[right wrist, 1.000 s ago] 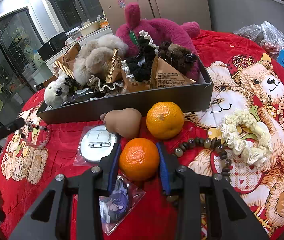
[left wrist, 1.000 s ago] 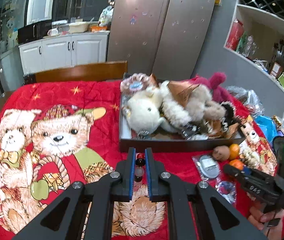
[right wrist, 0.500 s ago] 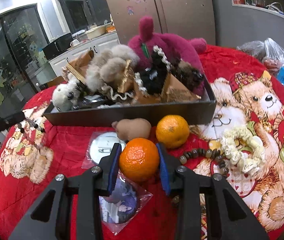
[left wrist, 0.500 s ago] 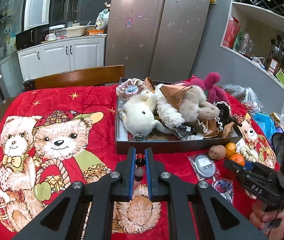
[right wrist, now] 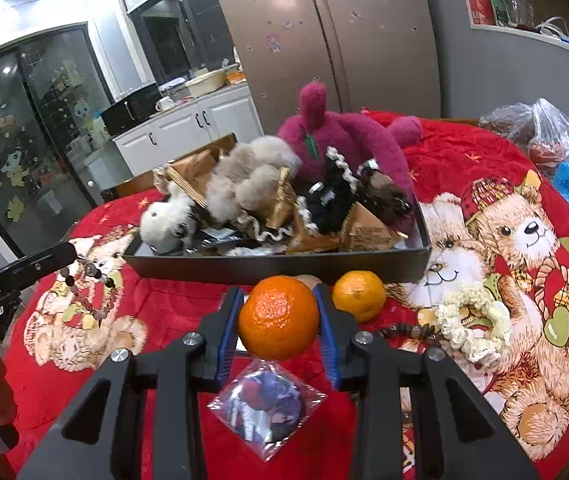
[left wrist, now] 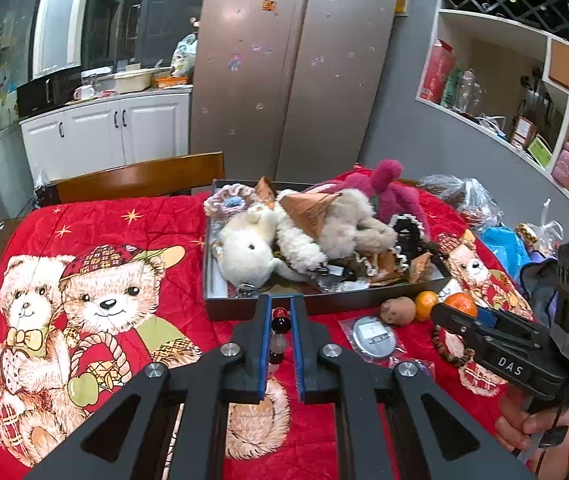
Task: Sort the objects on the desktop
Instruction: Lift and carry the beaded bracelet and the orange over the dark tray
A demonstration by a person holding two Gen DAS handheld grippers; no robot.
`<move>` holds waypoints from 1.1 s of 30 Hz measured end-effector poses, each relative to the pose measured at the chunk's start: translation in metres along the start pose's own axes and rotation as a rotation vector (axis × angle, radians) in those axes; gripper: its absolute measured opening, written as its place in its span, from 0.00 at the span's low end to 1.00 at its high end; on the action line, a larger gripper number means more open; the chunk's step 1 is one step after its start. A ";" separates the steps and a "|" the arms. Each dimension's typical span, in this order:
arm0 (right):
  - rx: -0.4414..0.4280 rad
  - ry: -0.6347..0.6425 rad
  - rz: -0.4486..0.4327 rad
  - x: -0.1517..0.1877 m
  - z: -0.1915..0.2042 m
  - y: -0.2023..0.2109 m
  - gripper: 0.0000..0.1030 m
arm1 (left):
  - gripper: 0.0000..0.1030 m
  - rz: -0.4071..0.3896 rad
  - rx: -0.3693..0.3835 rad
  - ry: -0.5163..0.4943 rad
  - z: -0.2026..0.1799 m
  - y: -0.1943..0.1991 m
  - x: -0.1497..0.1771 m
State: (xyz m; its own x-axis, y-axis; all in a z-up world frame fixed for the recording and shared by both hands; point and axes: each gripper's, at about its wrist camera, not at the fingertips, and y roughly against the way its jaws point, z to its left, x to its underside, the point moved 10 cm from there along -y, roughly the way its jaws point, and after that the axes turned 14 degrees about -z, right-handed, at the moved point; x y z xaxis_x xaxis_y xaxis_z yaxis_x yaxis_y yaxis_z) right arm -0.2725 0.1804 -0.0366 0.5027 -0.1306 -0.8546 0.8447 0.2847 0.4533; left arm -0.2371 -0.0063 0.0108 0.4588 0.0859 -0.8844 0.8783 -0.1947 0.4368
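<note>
Right gripper (right wrist: 279, 320): clamped on a mandarin (right wrist: 278, 317), held above the red blanket (right wrist: 172, 312). Left gripper (left wrist: 280, 322): pinching a bead bracelet (left wrist: 278, 334), apparently glass, at six o'clock of the dark tray (left wrist: 324, 304).

Steel fridge (left wrist: 292, 68) behind the table; white cabinets (left wrist: 104, 136) left; open wall shelves (left wrist: 524, 80) right.

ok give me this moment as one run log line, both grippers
left gripper: shut on bead bracelet | right gripper: shut on orange | both held clear of the red blanket | tray: ahead, full of plush toys
</note>
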 end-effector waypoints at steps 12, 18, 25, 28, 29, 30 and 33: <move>-0.029 0.038 0.002 -0.007 0.024 0.011 0.35 | 0.09 -0.008 0.038 -0.029 -0.022 0.009 -0.003; -0.030 0.032 -0.007 -0.017 0.029 0.020 0.35 | 0.09 -0.022 0.037 -0.045 -0.028 0.017 -0.010; -0.021 0.017 -0.043 -0.045 0.035 0.031 0.35 | 0.09 -0.058 0.050 -0.037 -0.037 0.024 -0.037; -0.034 0.005 -0.051 -0.057 0.037 0.029 0.35 | 0.09 -0.072 0.053 -0.055 -0.044 0.020 -0.051; -0.033 0.010 -0.054 -0.060 0.037 0.027 0.35 | 0.09 -0.077 0.054 -0.061 -0.046 0.018 -0.055; -0.033 0.015 -0.058 -0.064 0.038 0.027 0.35 | 0.09 -0.082 0.055 -0.061 -0.047 0.016 -0.059; -0.040 0.003 -0.065 -0.076 0.038 0.019 0.35 | 0.09 -0.096 0.062 -0.039 -0.048 0.006 -0.073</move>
State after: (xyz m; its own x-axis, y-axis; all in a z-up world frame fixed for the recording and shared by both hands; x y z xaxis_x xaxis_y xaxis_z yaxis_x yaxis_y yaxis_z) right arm -0.2874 0.1598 0.0470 0.4465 -0.1470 -0.8826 0.8673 0.3137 0.3865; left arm -0.2587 0.0332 0.0858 0.3665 0.0692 -0.9279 0.9073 -0.2474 0.3399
